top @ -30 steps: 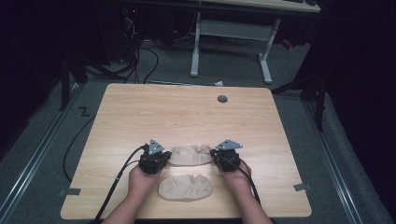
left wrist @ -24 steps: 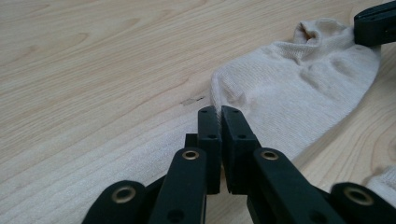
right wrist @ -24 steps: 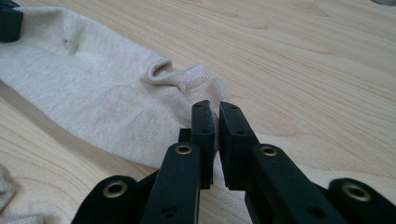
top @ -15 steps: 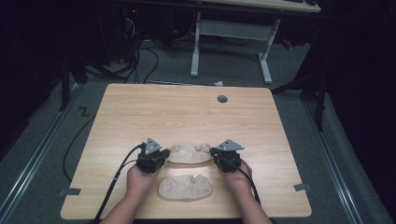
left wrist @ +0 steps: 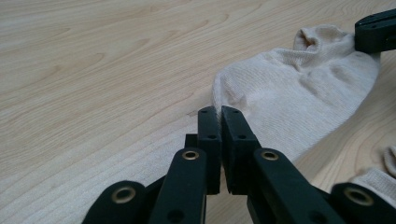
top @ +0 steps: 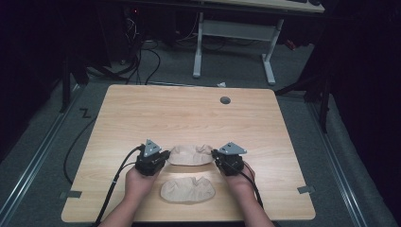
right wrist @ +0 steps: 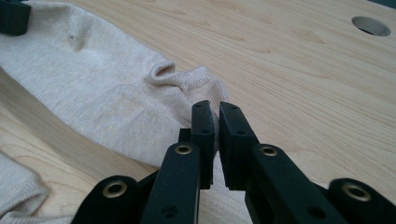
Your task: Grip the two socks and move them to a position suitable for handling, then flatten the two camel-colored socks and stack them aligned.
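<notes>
On table (top: pixel 189 113), 2 hand-held grippers pinch far sock (top: pixel 190 154) ends; near sock (top: pixel 188 189) loose

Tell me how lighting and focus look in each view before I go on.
High view: the table is evenly lit, the room around it dark, everything a bit soft. Left gripper view: the far sock is sharp, the jaws slightly soft, no glare. Right gripper view: the sock's knit reads clearly, with a shadow under its near edge; the near sock is blurred.

My left gripper (top: pixel 163 157) now sits slightly farther left than 1 second ago, drawing the far sock (top: pixel 190 154) out a little longer between my 2 grippers.
</notes>
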Demonstrator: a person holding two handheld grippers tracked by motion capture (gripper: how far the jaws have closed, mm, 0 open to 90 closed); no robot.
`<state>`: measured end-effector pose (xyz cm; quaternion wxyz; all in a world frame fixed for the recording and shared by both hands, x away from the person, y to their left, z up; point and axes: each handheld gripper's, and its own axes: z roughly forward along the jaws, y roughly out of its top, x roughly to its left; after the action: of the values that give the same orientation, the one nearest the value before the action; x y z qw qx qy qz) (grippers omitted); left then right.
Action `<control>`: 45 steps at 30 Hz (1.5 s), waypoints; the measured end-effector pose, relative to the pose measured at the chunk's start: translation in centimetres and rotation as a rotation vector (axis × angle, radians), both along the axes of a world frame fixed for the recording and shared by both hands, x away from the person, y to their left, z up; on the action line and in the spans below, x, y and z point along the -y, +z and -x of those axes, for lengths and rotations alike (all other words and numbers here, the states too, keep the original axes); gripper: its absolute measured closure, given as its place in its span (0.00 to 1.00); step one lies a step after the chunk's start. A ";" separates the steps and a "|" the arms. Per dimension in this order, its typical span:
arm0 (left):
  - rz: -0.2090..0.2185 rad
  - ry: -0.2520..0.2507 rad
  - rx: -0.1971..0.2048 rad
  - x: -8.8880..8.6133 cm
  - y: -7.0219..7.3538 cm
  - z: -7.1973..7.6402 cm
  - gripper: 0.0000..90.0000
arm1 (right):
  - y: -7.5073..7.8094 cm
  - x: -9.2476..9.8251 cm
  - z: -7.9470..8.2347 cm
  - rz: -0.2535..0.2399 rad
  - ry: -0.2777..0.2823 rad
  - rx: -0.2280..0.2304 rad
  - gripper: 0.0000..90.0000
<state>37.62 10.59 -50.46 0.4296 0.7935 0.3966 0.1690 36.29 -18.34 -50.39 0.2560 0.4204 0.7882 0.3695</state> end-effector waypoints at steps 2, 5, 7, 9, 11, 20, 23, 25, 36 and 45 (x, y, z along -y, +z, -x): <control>0.004 -0.003 0.000 0.0 0.1 0.1 0.96 | 0.2 0.0 0.2 0.000 -0.001 0.006 0.95; 0.004 -0.007 0.004 -0.1 0.4 0.4 0.96 | 0.4 -0.1 0.6 -0.001 0.004 0.019 0.95; 0.003 -0.010 0.003 -0.2 0.5 0.5 0.96 | 0.6 -0.1 0.9 0.000 0.006 0.021 0.95; 0.003 -0.014 0.006 -0.2 0.6 0.7 0.96 | 0.7 -0.1 1.2 0.002 0.010 0.027 0.95; 0.002 -0.019 0.009 -0.2 0.8 0.8 0.96 | 0.8 -0.2 1.3 0.005 0.013 0.033 0.95; 0.002 -0.048 0.003 -0.4 1.3 1.6 0.96 | 1.2 -0.1 2.6 0.008 0.024 0.044 0.95; 0.001 -0.059 0.002 -0.6 1.4 1.8 0.96 | 1.4 -0.1 2.9 0.007 0.021 0.044 0.95; -0.003 -0.063 0.006 -0.8 1.5 1.9 0.96 | 1.5 -0.2 3.2 0.008 0.027 0.051 0.95; 0.015 -0.090 0.005 -1.3 2.1 2.7 0.96 | 1.5 -0.2 4.7 0.038 0.051 0.063 0.95; 0.007 -0.138 -0.008 -0.7 1.9 3.4 0.96 | 1.6 0.5 6.3 0.041 0.044 0.059 0.95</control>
<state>34.20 11.33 -48.57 0.4413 0.8180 0.3434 0.1344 29.96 -18.87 -48.74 0.2797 0.3866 0.7966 0.3712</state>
